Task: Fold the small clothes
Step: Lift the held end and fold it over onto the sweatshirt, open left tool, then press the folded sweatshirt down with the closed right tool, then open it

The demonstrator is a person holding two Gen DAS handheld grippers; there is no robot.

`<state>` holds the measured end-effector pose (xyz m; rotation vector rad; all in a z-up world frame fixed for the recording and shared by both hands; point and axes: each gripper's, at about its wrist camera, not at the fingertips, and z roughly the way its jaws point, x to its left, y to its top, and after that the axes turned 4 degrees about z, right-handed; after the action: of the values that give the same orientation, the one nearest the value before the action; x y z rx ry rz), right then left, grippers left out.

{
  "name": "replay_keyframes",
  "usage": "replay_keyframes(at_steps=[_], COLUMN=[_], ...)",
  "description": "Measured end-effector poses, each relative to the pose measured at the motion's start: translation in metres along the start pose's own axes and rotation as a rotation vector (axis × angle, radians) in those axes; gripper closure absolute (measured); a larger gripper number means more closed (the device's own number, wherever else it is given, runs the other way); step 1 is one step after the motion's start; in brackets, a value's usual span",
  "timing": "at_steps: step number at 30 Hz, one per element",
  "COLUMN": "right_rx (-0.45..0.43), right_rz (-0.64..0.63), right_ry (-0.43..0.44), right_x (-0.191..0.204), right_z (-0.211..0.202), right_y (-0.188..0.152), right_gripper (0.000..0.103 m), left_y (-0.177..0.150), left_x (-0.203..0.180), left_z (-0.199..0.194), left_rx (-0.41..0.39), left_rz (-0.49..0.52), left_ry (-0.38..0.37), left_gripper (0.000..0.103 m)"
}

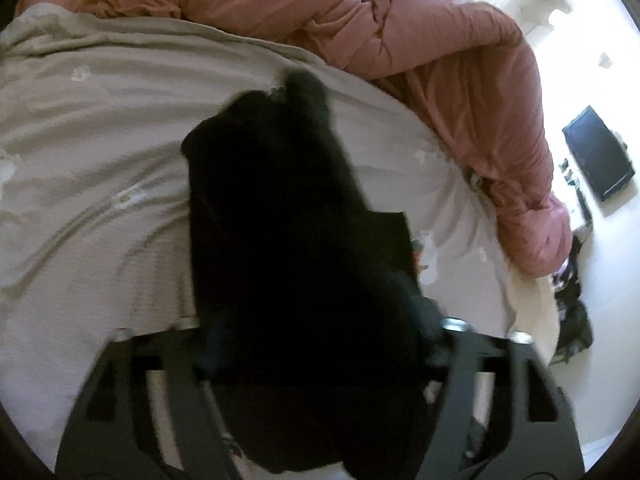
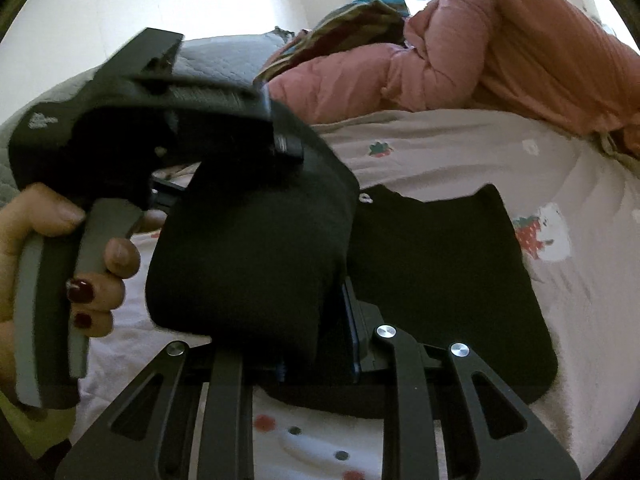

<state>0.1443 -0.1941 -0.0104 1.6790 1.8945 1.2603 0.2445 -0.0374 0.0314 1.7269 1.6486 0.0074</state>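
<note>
A black garment [image 2: 448,280] lies partly flat on the pale printed bed sheet [image 2: 480,152]. One part of it [image 2: 248,248] is lifted and doubled over toward the left. My right gripper [image 2: 336,316] is shut on that lifted part at its lower edge; only its right finger [image 2: 354,320] shows. A hand [image 2: 24,240] holds my left gripper [image 2: 280,140] above the fold, and the cloth hangs from its fingers. In the left wrist view the black garment [image 1: 280,208] drapes over my left gripper [image 1: 304,240], whose jaws stand wide, and hides most of its fingers.
A pink duvet [image 1: 440,40] [image 2: 520,40] is bunched along the far side of the bed. Striped cloth [image 2: 360,16] and a grey quilted pillow [image 2: 224,56] lie behind. Dark clothes [image 1: 572,312] hang at the bed's right edge, with a flat dark object [image 1: 598,152] on the floor.
</note>
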Motion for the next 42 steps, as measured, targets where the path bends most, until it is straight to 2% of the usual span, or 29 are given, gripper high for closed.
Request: replay_keyframes(at_steps=[3, 6, 10, 13, 16, 18, 19, 20, 22, 25, 28, 34, 36, 38, 39, 40, 42], right_rx=[0.002, 0.047, 0.064, 0.07, 0.08, 0.083, 0.093, 0.096, 0.12, 0.195, 0.245, 0.309, 0.31, 0.312, 0.307, 0.295, 0.264], right_rz=[0.027, 0.113, 0.254, 0.28, 0.32, 0.342, 0.361, 0.378, 0.395, 0.38, 0.334, 0.321, 0.333, 0.334, 0.317, 0.293, 0.226], right_ry=[-0.03, -0.041, 0.022, 0.069, 0.115, 0.127, 0.152, 0.169, 0.196, 0.229, 0.214, 0.241, 0.259, 0.253, 0.248, 0.242, 0.215], right_x=[-0.018, -0.045, -0.075, -0.081, -0.085, -0.088, -0.092, -0.096, -0.1, -0.102, -0.099, -0.102, -0.105, -0.106, -0.104, -0.102, -0.094], right_z=[-0.005, -0.004, -0.009, -0.012, -0.014, -0.017, -0.016, -0.016, -0.011, 0.004, 0.018, 0.052, 0.059, 0.062, 0.062, 0.06, 0.052], right_y=[-0.004, -0.014, -0.025, -0.026, -0.023, -0.018, -0.014, -0.008, 0.005, 0.021, 0.036, 0.055, 0.059, 0.06, 0.062, 0.064, 0.067], right_gripper=[0.086, 0.086, 0.086, 0.085, 0.075, 0.063, 0.044, 0.037, 0.036, 0.021, 0.021, 0.023, 0.031, 0.051, 0.058, 0.07, 0.078], left_y=[-0.002, -0.009, -0.025, -0.04, -0.049, -0.053, -0.054, -0.054, -0.055, -0.056, -0.056, -0.057, -0.056, -0.056, -0.056, -0.056, -0.055], left_x=[-0.004, -0.001, 0.01, 0.016, 0.02, 0.022, 0.023, 0.023, 0.023, 0.022, 0.023, 0.022, 0.02, 0.018, 0.017, 0.016, 0.015], left_z=[-0.007, -0.006, 0.001, 0.01, 0.019, 0.022, 0.021, 0.021, 0.019, 0.018, 0.018, 0.018, 0.017, 0.016, 0.016, 0.015, 0.014], left_rx=[-0.02, -0.031, -0.012, 0.014, 0.048, 0.05, 0.047, 0.043, 0.04, 0.036, 0.034, 0.034, 0.033, 0.031, 0.029, 0.029, 0.027], left_rz=[0.015, 0.022, 0.026, 0.054, 0.065, 0.071, 0.074, 0.078, 0.091, 0.101, 0.098, 0.109, 0.116, 0.126, 0.129, 0.131, 0.133], left_ry=[-0.011, 0.035, 0.087, 0.137, 0.141, 0.145, 0.144, 0.144, 0.148, 0.151, 0.145, 0.149, 0.154, 0.163, 0.166, 0.166, 0.166], left_gripper=[0.029, 0.029, 0.029, 0.029, 0.029, 0.029, 0.029, 0.029, 0.029, 0.029, 0.029, 0.029, 0.029, 0.029, 0.029, 0.029, 0.029])
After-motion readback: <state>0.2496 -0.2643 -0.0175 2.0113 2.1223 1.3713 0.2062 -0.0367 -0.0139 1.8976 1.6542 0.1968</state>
